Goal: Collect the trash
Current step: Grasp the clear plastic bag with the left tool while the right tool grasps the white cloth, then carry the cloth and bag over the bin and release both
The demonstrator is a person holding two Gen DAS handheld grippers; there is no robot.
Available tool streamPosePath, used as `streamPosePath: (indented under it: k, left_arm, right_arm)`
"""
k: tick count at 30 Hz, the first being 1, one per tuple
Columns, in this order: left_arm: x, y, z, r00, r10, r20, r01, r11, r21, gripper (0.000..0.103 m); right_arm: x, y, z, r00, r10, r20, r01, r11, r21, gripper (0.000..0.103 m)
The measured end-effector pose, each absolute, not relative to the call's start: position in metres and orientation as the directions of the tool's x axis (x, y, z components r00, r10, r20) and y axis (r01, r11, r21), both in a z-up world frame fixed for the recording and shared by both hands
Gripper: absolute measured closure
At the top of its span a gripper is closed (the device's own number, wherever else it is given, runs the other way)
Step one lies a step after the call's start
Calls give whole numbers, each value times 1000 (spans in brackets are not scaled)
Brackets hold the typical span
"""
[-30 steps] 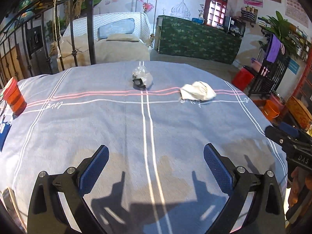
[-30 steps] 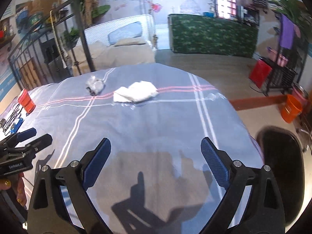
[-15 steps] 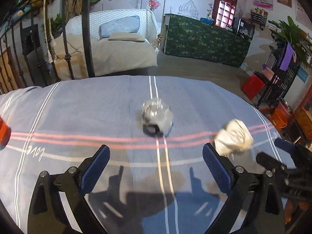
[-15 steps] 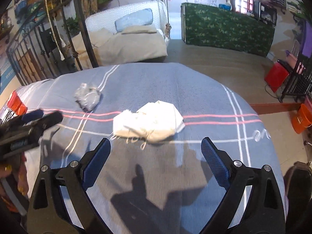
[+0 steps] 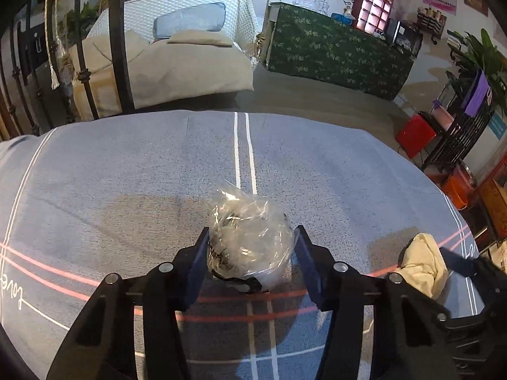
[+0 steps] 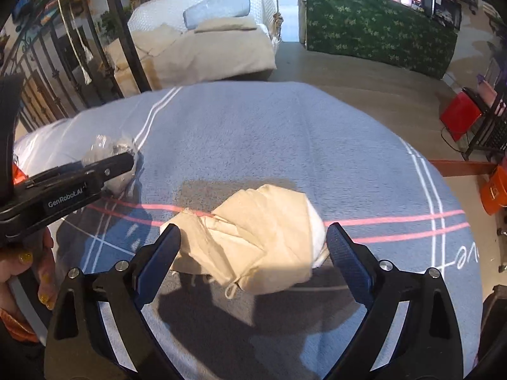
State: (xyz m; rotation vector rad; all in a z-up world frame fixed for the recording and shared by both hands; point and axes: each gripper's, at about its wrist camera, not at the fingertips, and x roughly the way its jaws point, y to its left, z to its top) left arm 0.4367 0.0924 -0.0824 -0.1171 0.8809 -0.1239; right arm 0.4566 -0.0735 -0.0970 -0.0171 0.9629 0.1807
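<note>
While that crumpled clear plastic wad (image 5: 248, 240) is sitting dead centre on the blue striped cloth (image 5: 126, 174) covering the desk, your left tool (image 5: 250, 262) is closing in around it. The jaws have just been narrowing from fully spread, and now the blue pads (image 5: 198, 272) are hugging both sides of the wad. They look like they're touching the plastic, but I can't tell if they're really biting yet or just brushing it.

Over on the other side, the balled-up cream paper bag (image 6: 253, 237) is lying right on the pink stripes, and your right tool (image 6: 253, 256) is framing it. Its jaws have just been coming in a bit too, but they're spread wide, with the pads beside the edges of the bag and no real pinch on it.

Compared with a second ago, both tools are way closer. Back then both bits of trash were far off across the cloth, and now each one is sitting between a pair of jaws. So you're basically at the grab for both pieces at once. Neither is lifted, both are resting on the cloth. I'm guessing the plastic will be squishing and slipping, so keep squeezing before you're pulling up.
</note>
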Motion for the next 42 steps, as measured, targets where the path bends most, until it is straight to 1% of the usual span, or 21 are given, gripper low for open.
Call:
streamPosePath:
  k: [1, 4, 6, 7, 8, 9, 12, 18, 23, 28, 33, 38, 42]
  left_arm:
    - [437, 93, -81, 632, -156, -759, 50, 986, -162, 54]
    - [435, 94, -80, 642, -151, -752, 46, 986, -159, 57]
    - [433, 94, -79, 646, -147, -749, 46, 987, -154, 59]
    - [431, 94, -79, 648, -147, -747, 42, 987, -157, 59]
    - [431, 94, -79, 650, -147, -746, 38, 986, -161, 60]
    - [433, 95, -78, 651, -147, -745, 36, 986, -163, 61]
    - [428, 95, -74, 663, -139, -735, 37, 987, -154, 63]
    - [412, 99, -58, 688, -159, -708, 36, 982, -185, 64]
    - [375, 104, -44, 705, -190, -684, 35, 972, -234, 64]
    - [330, 89, -33, 712, -227, -664, 69, 964, -255, 64]
    - [281, 61, -26, 707, -274, -652, 128, 956, -263, 64]
    - [241, 22, -23, 686, -343, -642, 215, 938, -272, 64]
    - [227, -8, -17, 671, -399, -625, 295, 917, -269, 64]
  right_arm:
    - [458, -72, -100, 549, 130, -826, -158, 986, 50, 26]
    - [454, -75, -101, 563, 105, -820, -148, 989, 24, 36]
    - [452, -76, -101, 566, 95, -819, -144, 989, 15, 48]
    - [451, -78, -100, 567, 88, -819, -139, 990, 11, 52]
    - [451, -80, -99, 571, 81, -817, -131, 991, 7, 63]
    - [452, -81, -98, 573, 83, -816, -130, 991, 9, 72]
    - [451, -86, -94, 568, 113, -815, -129, 991, 48, 80]
    - [432, -80, -82, 593, 140, -793, -158, 986, 56, 81]
    - [402, -82, -65, 624, 159, -765, -170, 983, 65, 81]
    - [354, -95, -49, 661, 163, -733, -165, 984, 71, 81]
    - [293, -132, -42, 690, 153, -708, -111, 988, 105, 81]
    - [242, -171, -42, 712, 90, -696, -42, 995, 86, 81]
    - [206, -209, -39, 730, 36, -682, 30, 996, 85, 81]
